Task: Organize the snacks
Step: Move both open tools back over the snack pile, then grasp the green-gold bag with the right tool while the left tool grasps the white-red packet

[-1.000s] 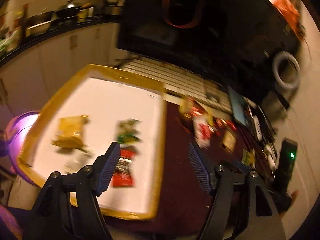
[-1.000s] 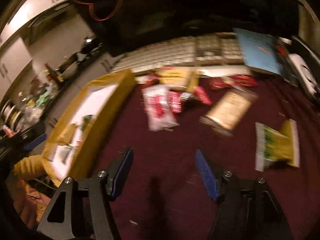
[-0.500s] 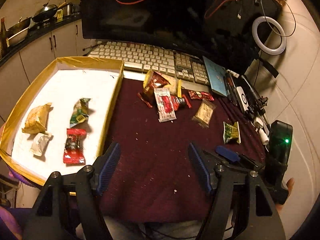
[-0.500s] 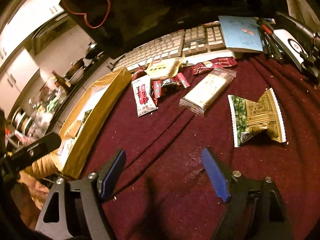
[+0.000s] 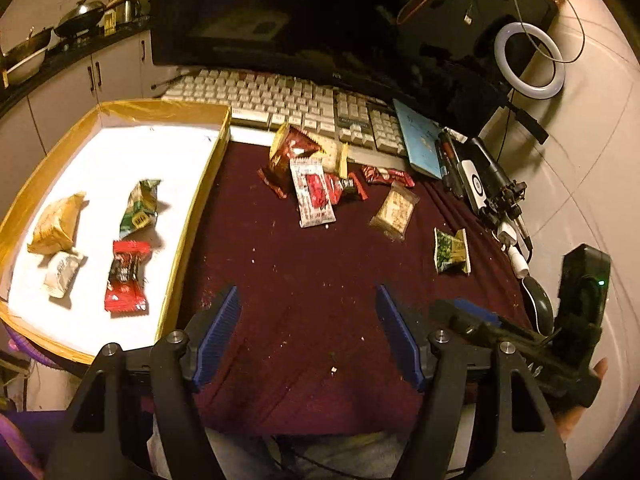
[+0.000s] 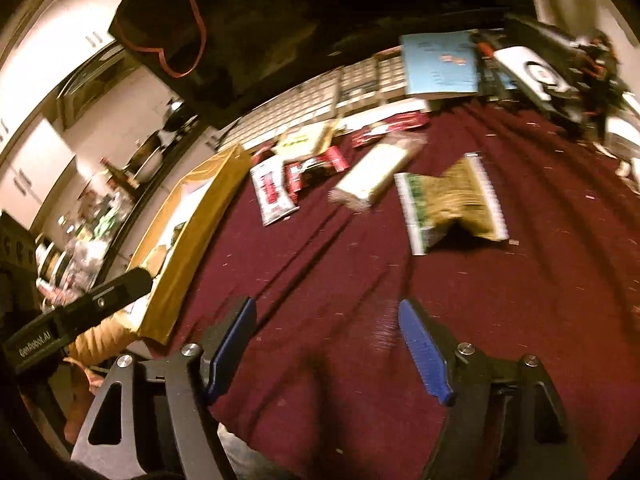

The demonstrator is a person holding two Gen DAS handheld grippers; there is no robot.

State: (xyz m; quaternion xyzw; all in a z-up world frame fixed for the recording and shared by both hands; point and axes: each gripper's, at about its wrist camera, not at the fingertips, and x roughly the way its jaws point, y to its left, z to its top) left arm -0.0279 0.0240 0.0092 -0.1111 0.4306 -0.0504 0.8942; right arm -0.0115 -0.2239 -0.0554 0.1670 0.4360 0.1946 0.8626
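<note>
A gold-rimmed white tray (image 5: 188,216) at the left holds several snack packets, among them a red one (image 5: 126,276) and a green one (image 5: 140,208). On the maroon cloth lie a red-and-white packet (image 5: 316,196), a beige cracker pack (image 5: 394,210) and a green-gold packet (image 5: 450,250). My left gripper (image 5: 308,320) is open and empty over the cloth's near edge. My right gripper (image 6: 328,328) is open and empty, short of the green-gold packet (image 6: 452,200). The tray (image 6: 200,224) shows at the left in the right wrist view.
A keyboard (image 5: 288,100) and dark monitor (image 5: 304,16) stand behind the snacks. A blue booklet (image 5: 418,140), cables, a ring light (image 5: 528,60) and a mouse (image 5: 538,304) crowd the right edge. The left gripper's body (image 6: 76,328) shows at the left in the right wrist view.
My left gripper has swung from the tray to face the cloth's middle. My right gripper has moved forward toward the green-gold packet. Both stay open and empty.
</note>
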